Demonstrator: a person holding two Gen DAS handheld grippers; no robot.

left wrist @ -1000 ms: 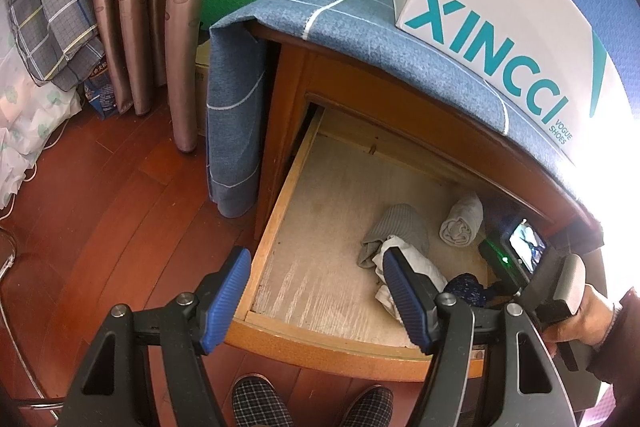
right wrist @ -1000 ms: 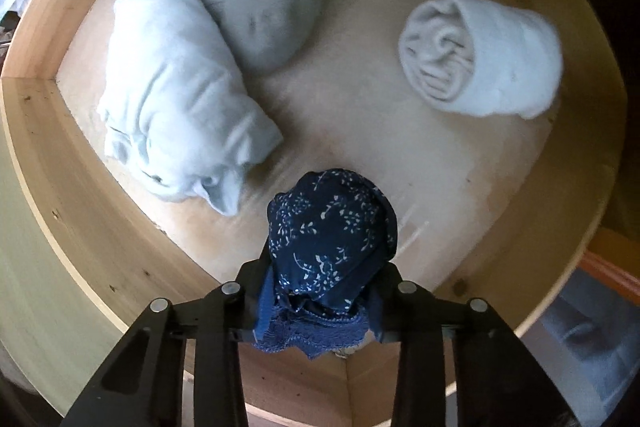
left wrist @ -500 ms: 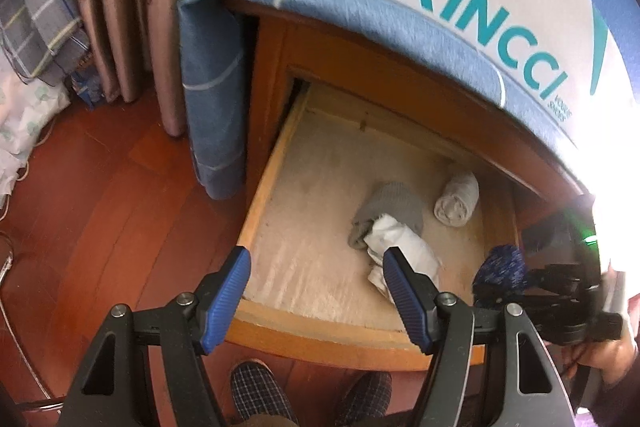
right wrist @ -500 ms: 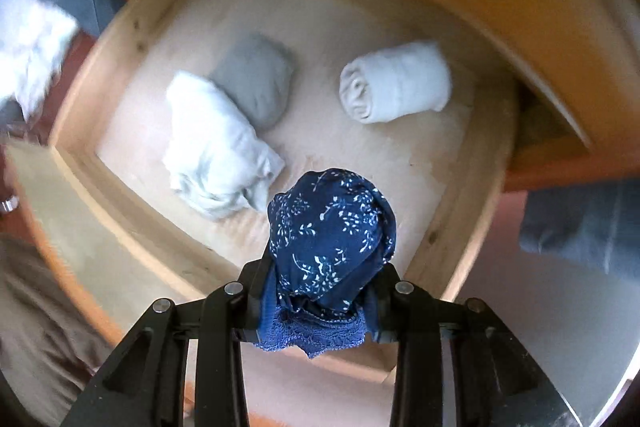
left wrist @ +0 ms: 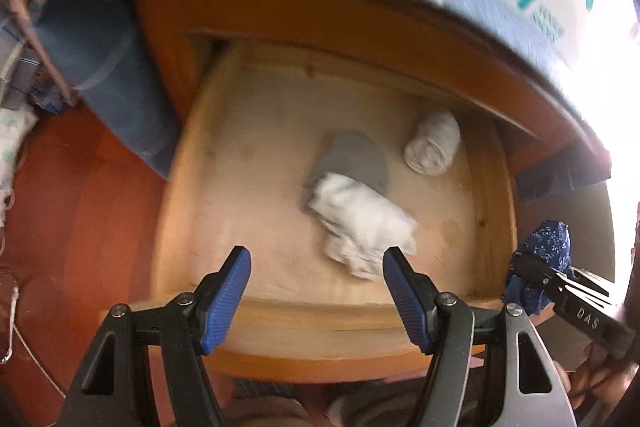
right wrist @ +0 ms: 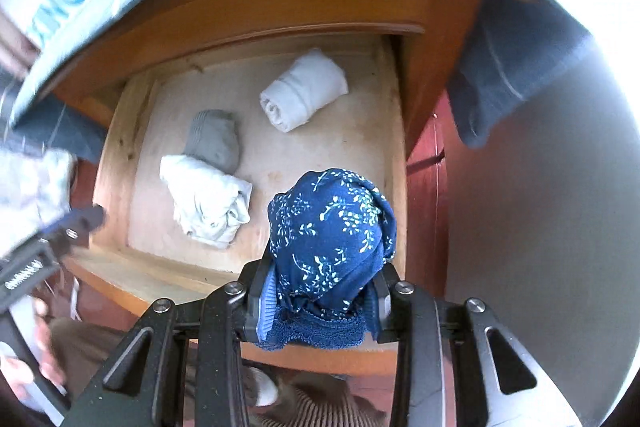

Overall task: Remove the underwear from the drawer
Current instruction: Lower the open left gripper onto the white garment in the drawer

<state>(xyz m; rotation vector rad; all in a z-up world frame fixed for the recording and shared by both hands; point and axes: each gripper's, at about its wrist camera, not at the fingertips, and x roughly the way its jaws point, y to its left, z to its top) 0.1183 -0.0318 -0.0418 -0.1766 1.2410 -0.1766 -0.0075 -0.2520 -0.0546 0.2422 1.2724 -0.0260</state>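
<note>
While we hold the right claw (right wrist: 320,291) clamped on the blue floral underwear (right wrist: 332,239), the bundle hangs clear of the drawer (left wrist: 192,187), above its front right corner and not touching the wood. We judge the main step done for this piece: it is lifted out, and what is left is to carry it away and set it down somewhere, though no landing place shows. Three other rolled pieces lie on the drawer floor: a white bundle (left wrist: 360,223) near the middle with a grey one (left wrist: 352,159) touching its far side, and a white roll (left wrist: 432,143) toward the back right corner. Whether these count as underwear we cannot tell. Our left claw (left wrist: 316,291) hovers over the drawer's front edge, its blue pads (left wrist: 228,299) wide apart and holding nothing.
</note>
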